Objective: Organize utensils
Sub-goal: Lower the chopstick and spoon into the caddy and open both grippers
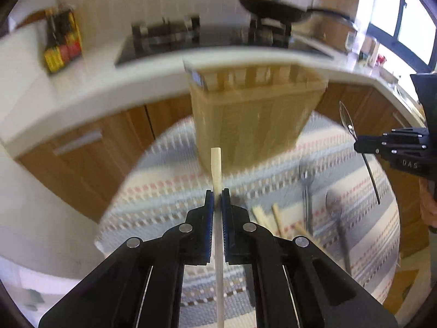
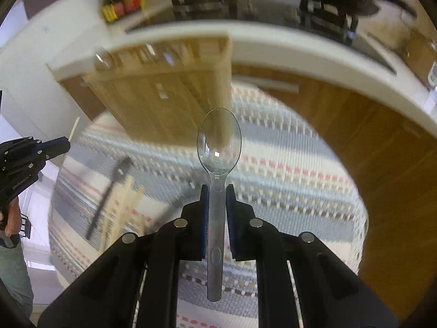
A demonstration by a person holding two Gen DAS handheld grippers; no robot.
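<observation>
spoon: clear plastic, light, slippery, likely brittle; right gripper is clamping its handle. chopstick: stiff, light; left gripper is pinching it mid-shaft.

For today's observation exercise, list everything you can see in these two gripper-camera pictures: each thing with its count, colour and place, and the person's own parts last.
Chopstick: one, pale wood, upright in the left gripper.
Spoon: one, clear plastic, bowl up in the right gripper.
Utensil holder: one, light wood, slatted, standing on the mat.
Mat: one, woven with grey, cream and red stripes, on the round table.
Loose chopsticks: a few, pale wood, lying on the mat; count blurred.
Loose cutlery: at least two grey pieces on the mat; blurred.
Pan: one, black, on the stove.
Bottles: a small cluster, dark with yellow-red labels, on the white counter.
Left gripper: black, blue pads.
Right gripper: black, blue pads.
</observation>
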